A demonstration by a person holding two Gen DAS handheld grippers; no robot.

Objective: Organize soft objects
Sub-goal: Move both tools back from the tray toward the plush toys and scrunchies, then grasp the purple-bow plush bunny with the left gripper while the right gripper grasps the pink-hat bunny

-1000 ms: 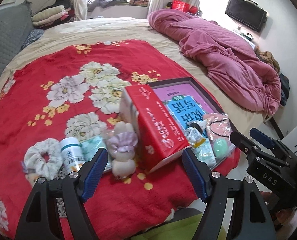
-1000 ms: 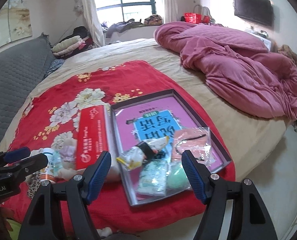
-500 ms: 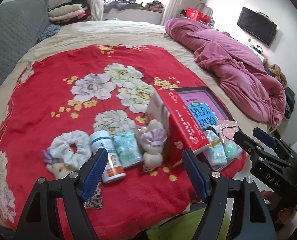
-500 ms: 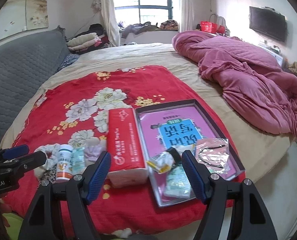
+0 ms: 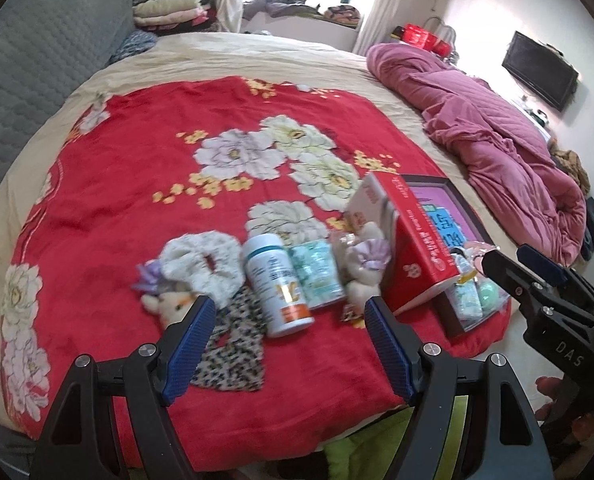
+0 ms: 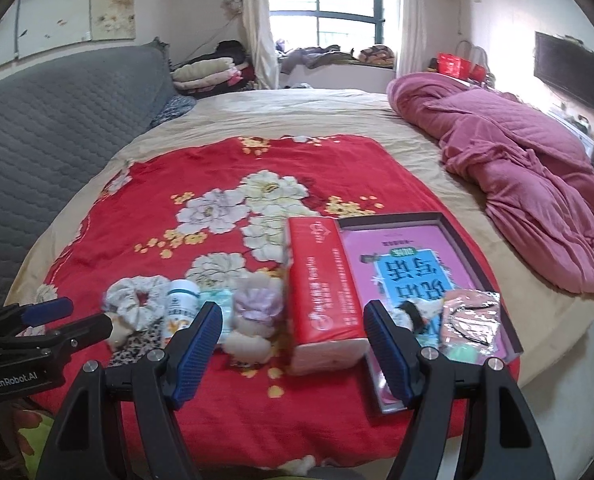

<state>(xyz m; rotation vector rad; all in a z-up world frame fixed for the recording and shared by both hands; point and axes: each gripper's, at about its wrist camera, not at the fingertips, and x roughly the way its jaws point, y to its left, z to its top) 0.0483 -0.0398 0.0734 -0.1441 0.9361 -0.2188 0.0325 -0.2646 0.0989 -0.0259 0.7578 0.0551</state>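
The left claw hangs released above the near edge of the bed, its blue pads spread wide with nothing between them. Just beyond its left pad lie a leopard-print cloth and a small plush toy; past these sits a white scrunchie. Straight ahead of the gap a white bottle lies on its side, touching a pale green packet on its right. Ahead of the right pad sits a cream plush with a lilac bow, leaning against a red tissue pack.

The right claw is also released and holds nothing. The red tissue pack lies just ahead of its gap, toward the right pad. To the right of that pad is a dark-rimmed tray with a pink and blue book inside, and small soft packets lie at the tray's near end. Left of the gap are the cream plush, the bottle and the scrunchie.

All of it rests on a red flowered blanket spread over the beige bed. Far to the right of both claws a pink quilt lies bunched up.
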